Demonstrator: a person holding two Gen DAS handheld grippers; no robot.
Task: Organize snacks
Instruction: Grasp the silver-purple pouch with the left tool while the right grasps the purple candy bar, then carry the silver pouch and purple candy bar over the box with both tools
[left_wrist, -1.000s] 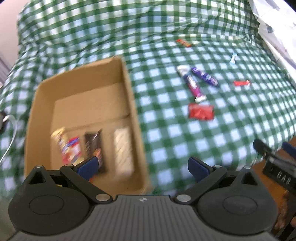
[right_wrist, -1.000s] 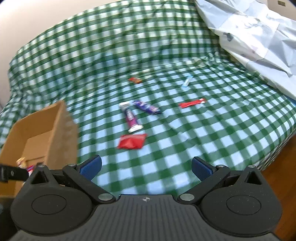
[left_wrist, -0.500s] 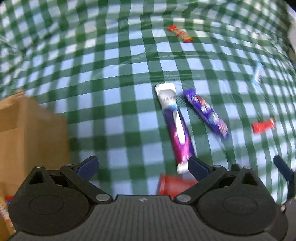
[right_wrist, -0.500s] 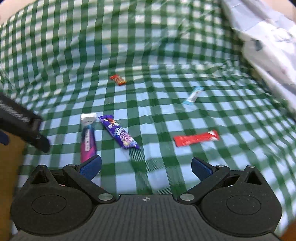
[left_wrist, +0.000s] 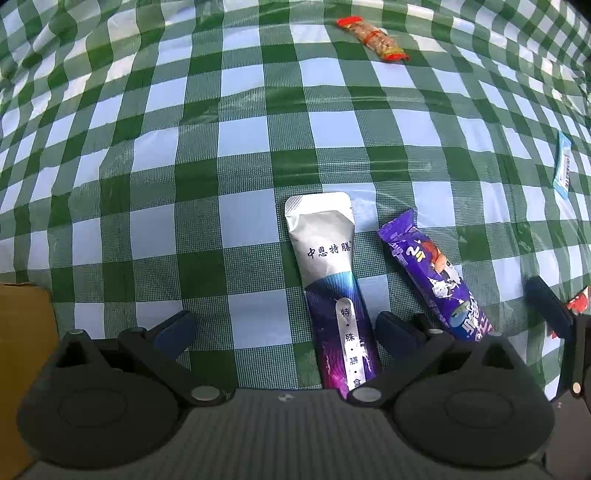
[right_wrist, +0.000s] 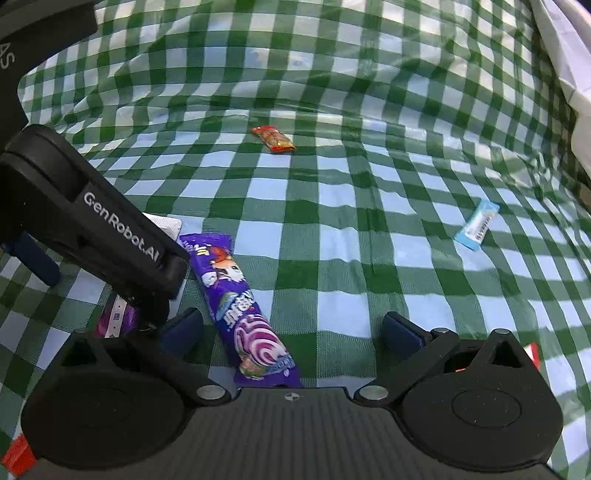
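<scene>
A green checked cloth (left_wrist: 258, 155) is covering the surface. Both claws, left gripper (left_wrist: 284, 328) and right gripper (right_wrist: 291, 328), are hanging released over the silver-purple pouch (left_wrist: 332, 280) and purple bar (right_wrist: 236, 295). Only the left view is showing what is probably a cardboard box (left_wrist: 22, 332).

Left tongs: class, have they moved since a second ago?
Yes. The left tongs left the cardboard box and advanced right over the silver-purple pouch.

The right claw (right_wrist: 291, 328) is hovering with fingers spread over a glossy purple snack bar wrapper (right_wrist: 240, 306) lying on the green-and-white checked cloth (right_wrist: 332, 229), beside the black left claw (right_wrist: 110, 240).
</scene>
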